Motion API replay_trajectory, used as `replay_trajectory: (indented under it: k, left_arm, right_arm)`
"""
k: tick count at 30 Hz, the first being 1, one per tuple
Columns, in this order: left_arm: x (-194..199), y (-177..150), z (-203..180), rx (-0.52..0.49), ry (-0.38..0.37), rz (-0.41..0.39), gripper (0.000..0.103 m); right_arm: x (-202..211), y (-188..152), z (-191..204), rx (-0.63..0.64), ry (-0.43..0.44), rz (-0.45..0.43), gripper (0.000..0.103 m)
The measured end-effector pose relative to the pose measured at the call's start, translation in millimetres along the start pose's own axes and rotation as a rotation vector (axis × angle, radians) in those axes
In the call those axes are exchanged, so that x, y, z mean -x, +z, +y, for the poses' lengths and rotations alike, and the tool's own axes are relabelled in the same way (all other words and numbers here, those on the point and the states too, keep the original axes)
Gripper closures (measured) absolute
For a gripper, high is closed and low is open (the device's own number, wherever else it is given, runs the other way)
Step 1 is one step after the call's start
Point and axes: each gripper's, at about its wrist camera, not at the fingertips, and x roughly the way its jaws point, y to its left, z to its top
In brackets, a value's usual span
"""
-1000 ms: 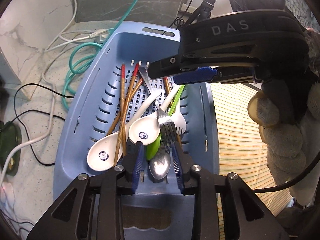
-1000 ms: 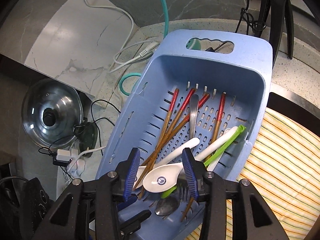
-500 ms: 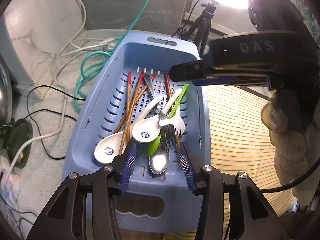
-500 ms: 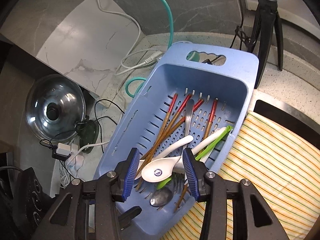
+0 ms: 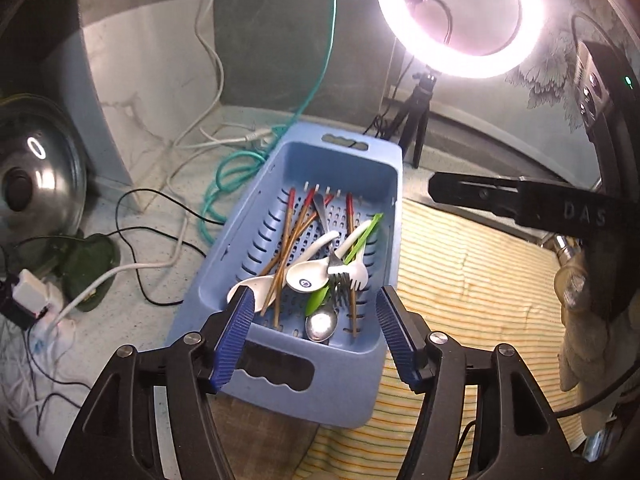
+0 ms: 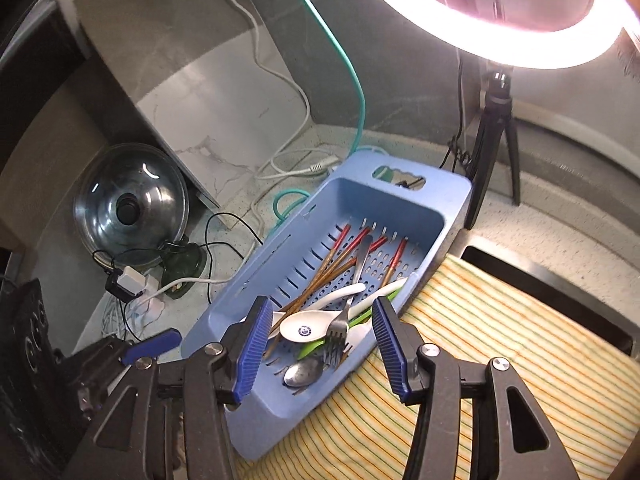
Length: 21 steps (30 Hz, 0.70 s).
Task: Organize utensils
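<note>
Below, utensils [image 5: 320, 264] lie between left tool's [image 5: 316, 332] opening, empty jaws.

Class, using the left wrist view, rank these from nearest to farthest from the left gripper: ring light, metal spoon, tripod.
From the left gripper:
1. Metal spoon, between the fingertips, in the basket's near end.
2. Tripod, beyond the basket's far end.
3. Ring light, above the tripod.
</note>
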Motion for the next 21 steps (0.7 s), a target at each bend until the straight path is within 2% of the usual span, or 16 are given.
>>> replay_trajectory:
  k: [3, 5, 6, 8, 13, 17, 21]
  left_arm:
    - [14, -1, -7, -0.013, 0.013, -0.023, 0.033]
    - [23, -3, -12, -0.021, 0.021, -0.036, 0.033]
    - [26, -3, -14, -0.024, 0.026, -0.043, 0.033]
    - [34, -5, -18, -0.023, 0.034, -0.056, 0.032]
    - [45, -10, -25, -0.011, 0.033, -0.065, 0.024]
    - [51, -14, -31, -0.016, 0.06, -0.075, 0.023]
    - [56, -16, -34, -0.007, 0.057, -0.082, 0.023]
  right_arm:
    - [22, -5, 7, 0.045, -0.028, -0.048, 0.053]
    - [35, -10, 10, 0.062, -0.037, -0.072, 0.051]
    - [42, -13, 12, 0.07, -0.041, -0.081, 0.048]
    - [55, -20, 12, 0.076, -0.048, -0.107, 0.034]
    - [77, -39, 6, 0.07, -0.081, -0.136, 0.034]
    - [90, -50, 0, 0.053, -0.11, -0.153, 0.024]
    - [98, -55, 2, 0.08, -0.14, -0.165, 0.023]
